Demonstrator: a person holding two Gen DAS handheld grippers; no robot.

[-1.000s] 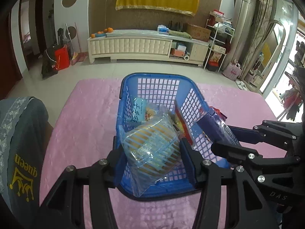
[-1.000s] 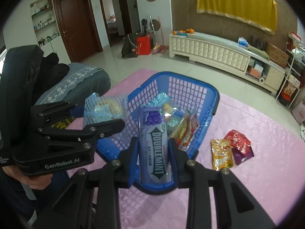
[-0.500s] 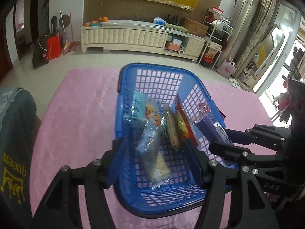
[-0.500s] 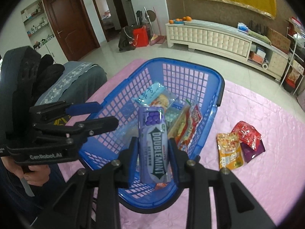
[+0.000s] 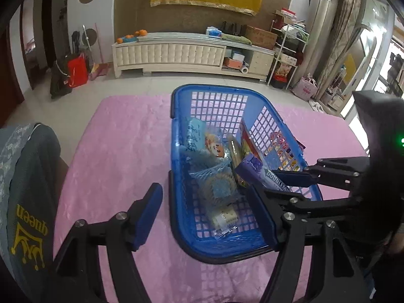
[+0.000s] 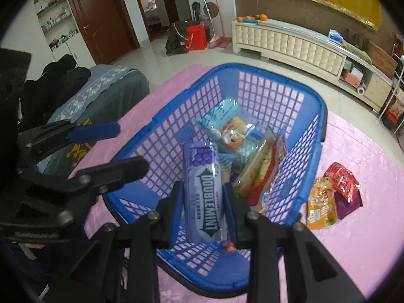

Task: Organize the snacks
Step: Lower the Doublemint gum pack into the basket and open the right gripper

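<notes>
Now the right tongs [image 6: 203, 202] are clamping the gum [image 6: 203, 189] above the basket [image 6: 290, 93]; lowering it, probably beside the packets, before releasing is wise. The left tongs [image 5: 207, 212] are hanging wide open, empty.

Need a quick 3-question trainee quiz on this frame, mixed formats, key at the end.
1. True or false: the left tongs are shut on a cracker pack.
2. Multiple choice: what do the right tongs hold? A) orange pouch B) Doublemint gum pack C) nothing
3. Fill in: the orange pouch and red pouch lie on the pink cloth, outside the ____.

Key:
1. False: the left tongs are open and empty; the clear cracker pack lies in the blue basket.
2. B: the Doublemint gum pack is held over the basket.
3. basket
</notes>
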